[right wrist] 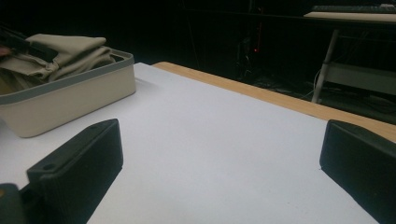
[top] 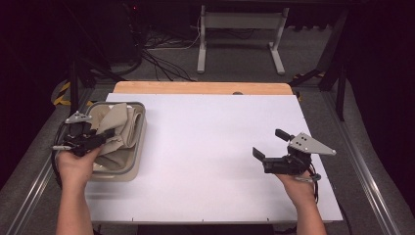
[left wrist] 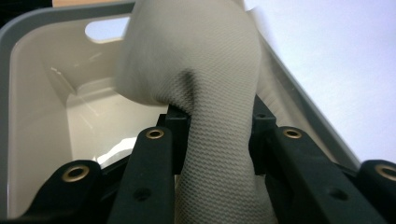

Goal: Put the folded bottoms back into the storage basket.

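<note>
A beige folded cloth lies in a cream basket with a grey rim at the table's left side. My left gripper reaches over the basket, and its jaws are shut on a fold of the cloth, which bulges up between the fingers. The left gripper holds this fold above the basket's inner wall. My right gripper hovers over the white table top at the right, open with nothing between its jaws. From there the cloth and the basket are visible far off.
The white sheet covers most of the table, with a wooden strip along its far edge. Beyond the table stand a white desk frame and cables on a dark floor.
</note>
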### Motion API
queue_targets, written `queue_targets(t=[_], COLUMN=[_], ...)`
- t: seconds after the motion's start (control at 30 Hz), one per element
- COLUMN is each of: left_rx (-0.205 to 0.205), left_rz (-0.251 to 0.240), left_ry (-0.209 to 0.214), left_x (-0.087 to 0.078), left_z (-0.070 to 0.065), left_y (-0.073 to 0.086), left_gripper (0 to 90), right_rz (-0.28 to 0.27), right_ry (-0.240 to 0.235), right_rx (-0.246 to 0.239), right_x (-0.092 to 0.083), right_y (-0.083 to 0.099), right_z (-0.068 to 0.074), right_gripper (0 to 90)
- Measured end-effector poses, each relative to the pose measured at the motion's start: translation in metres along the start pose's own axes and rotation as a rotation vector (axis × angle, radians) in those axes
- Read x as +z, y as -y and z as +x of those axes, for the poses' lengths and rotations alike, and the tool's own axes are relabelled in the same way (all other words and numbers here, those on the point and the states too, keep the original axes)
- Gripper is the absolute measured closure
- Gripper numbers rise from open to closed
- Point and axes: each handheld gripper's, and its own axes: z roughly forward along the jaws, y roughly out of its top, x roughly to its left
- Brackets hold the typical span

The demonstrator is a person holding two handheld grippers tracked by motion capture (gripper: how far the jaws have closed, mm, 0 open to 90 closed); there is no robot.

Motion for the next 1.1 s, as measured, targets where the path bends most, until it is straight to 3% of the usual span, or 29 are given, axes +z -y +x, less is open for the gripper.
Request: queue_targets(t=[0.03,0.1,0.17,0.2,0.3,0.4,0.53,0.7,0.97,1.1], left_rx=[-0.009,-0.031,-0.066,-0.073,-0.097,-0.094,-0.055,0.001,0.042,0.086], left_rz=[0.028,0.051,0.031,0.007,-0.066,-0.071,-0.031,0.007,0.072,0.156], left_ry=[-0.042,-0.118,-0.179,-0.188,-0.166,-0.153,-0.133,-0.157,-0.120,-0.123], left_x=[0.003,0.005,0.002,-0.002,-0.014,-0.016,-0.013,-0.010,-0.003,0.007], left_z=[0.000,0.003,0.008,0.010,0.017,0.019,0.014,0.002,-0.012,-0.019], left_y=[-0.001,-0.003,-0.001,0.000,0.002,0.002,0.000,-0.004,-0.011,-0.011], left_gripper=[65.9,42.7,25.2,22.0,21.0,19.4,19.6,19.9,21.4,25.3], right_rz=[0.004,0.004,0.006,0.006,0.006,0.006,0.011,0.013,0.005,0.001], right_ry=[-0.001,-0.007,-0.007,-0.007,-0.004,-0.005,-0.009,-0.007,-0.007,-0.007], right_rx=[0.003,0.000,0.001,-0.003,0.002,-0.001,-0.007,-0.008,-0.010,-0.011], right_x=[0.000,0.001,0.000,0.000,0.000,0.001,0.002,0.002,0.000,-0.001], right_y=[0.000,0.000,0.000,0.000,0.000,0.000,0.000,-0.001,-0.002,-0.004], right_z=[0.001,0.001,0.001,0.001,0.000,0.001,0.002,0.002,0.003,0.004], right_gripper=[0.2,0.2,0.2,0.2,0.2,0.2,0.2,0.2,0.2,0.2])
